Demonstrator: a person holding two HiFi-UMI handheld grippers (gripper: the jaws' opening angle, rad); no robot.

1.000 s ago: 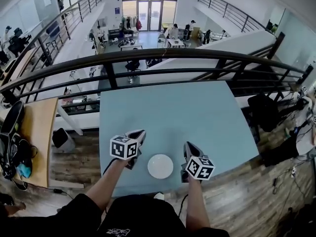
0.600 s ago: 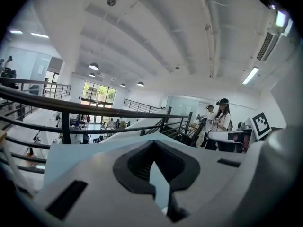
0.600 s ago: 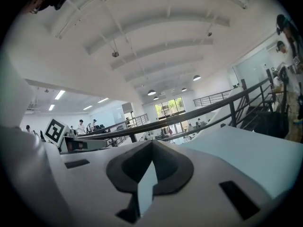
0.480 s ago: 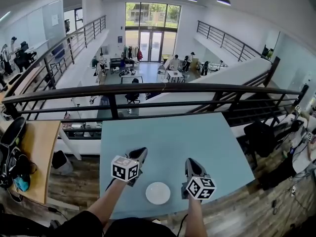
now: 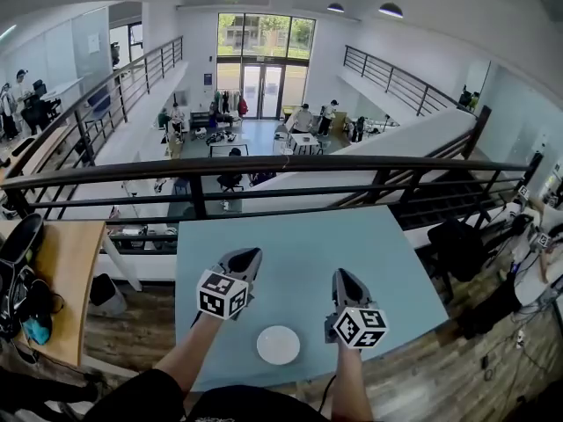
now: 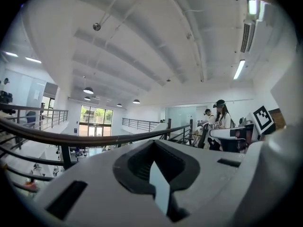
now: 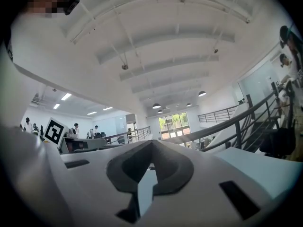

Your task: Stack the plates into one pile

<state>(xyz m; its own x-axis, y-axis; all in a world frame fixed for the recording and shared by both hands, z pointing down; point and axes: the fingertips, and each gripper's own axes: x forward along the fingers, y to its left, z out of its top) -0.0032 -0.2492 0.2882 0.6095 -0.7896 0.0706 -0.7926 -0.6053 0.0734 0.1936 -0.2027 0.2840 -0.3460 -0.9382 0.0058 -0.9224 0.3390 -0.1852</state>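
Observation:
A round white plate (image 5: 278, 345) lies near the front edge of the pale blue table (image 5: 308, 244); from above I cannot tell whether it is one plate or a pile. My left gripper (image 5: 249, 255) hovers above the table, left of the plate and beyond it, jaws shut with nothing between them. On the plate's other side my right gripper (image 5: 342, 276) is held at about the same height, also shut and empty. The left gripper view (image 6: 154, 146) and the right gripper view (image 7: 150, 145) each look level over closed jaws at the railing and hall, with no plate in sight.
A black railing (image 5: 264, 167) runs just beyond the table's far edge, with an open atrium below it. At the left stands a wooden desk (image 5: 66, 244) with dark bags (image 5: 19, 280). A dark chair (image 5: 464, 244) stands by the table's right side.
Both grippers have risen from beside the plate and now point level over the table. The head view has tilted up, so the plate sits lower in the frame. Neither gripper opened.

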